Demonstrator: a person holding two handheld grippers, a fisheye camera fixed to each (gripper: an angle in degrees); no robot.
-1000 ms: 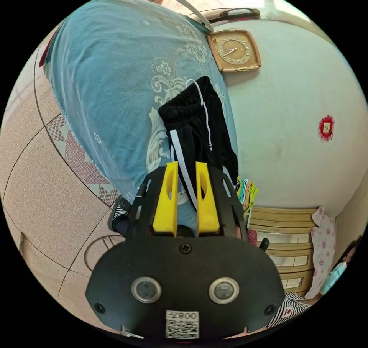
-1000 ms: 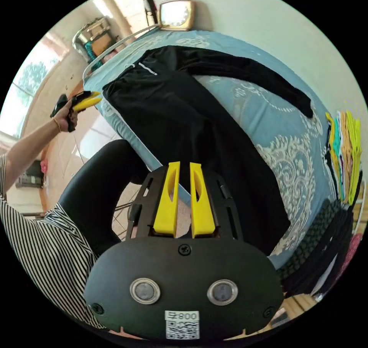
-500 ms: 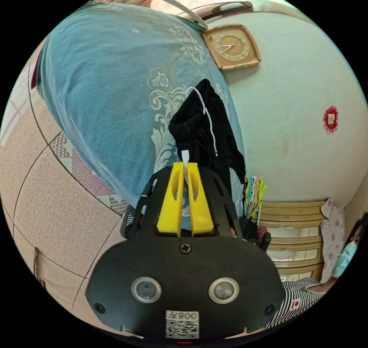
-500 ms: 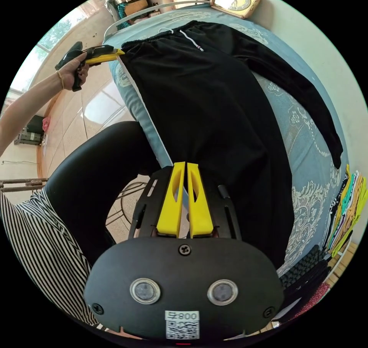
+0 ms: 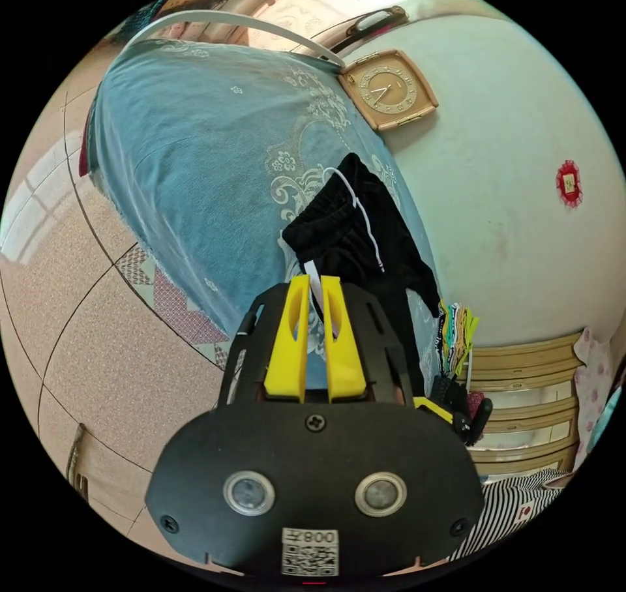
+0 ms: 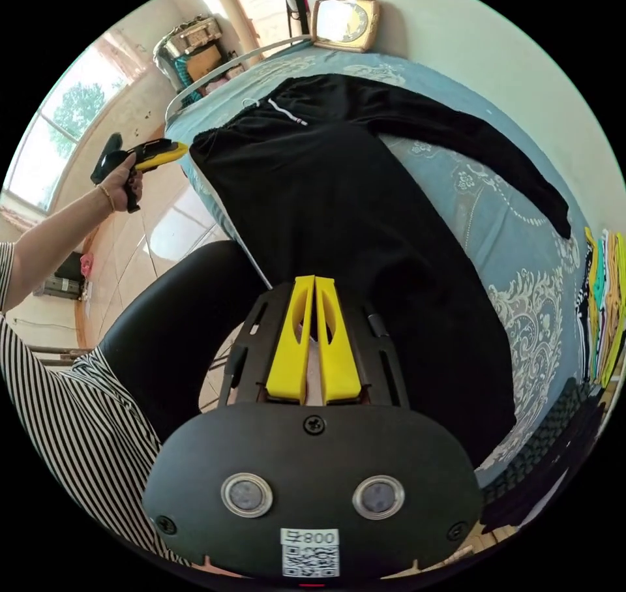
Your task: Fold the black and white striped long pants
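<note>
The black pants with a white side stripe (image 6: 339, 207) lie spread on the blue bed cover (image 6: 515, 279), waistband toward the window, one leg angled off to the wall side. My right gripper (image 6: 314, 281) is shut on the near leg's edge by the bed's side. In the left gripper view the bunched waistband (image 5: 339, 230) rises in front of my left gripper (image 5: 313, 281), whose jaws pinch the white stripe. From the right gripper view, a hand holds the left gripper (image 6: 156, 155) at the waistband corner. The right gripper (image 5: 450, 413) peeks in low in the left gripper view.
A stack of folded colourful clothes (image 6: 603, 305) sits on the bed end, dark items (image 6: 548, 448) beside it. A clock (image 5: 388, 90) leans on the wall, wooden drawers (image 5: 521, 383) stand beyond. The person's dark leg (image 6: 176, 318) and striped shirt (image 6: 72, 422) are beside the bed. Tiled floor (image 5: 98, 331) runs alongside.
Both grippers went from open to shut on the pants' near edge. The pants, loosely laid a second ago, now lie pulled straighter between the two grips.
</note>
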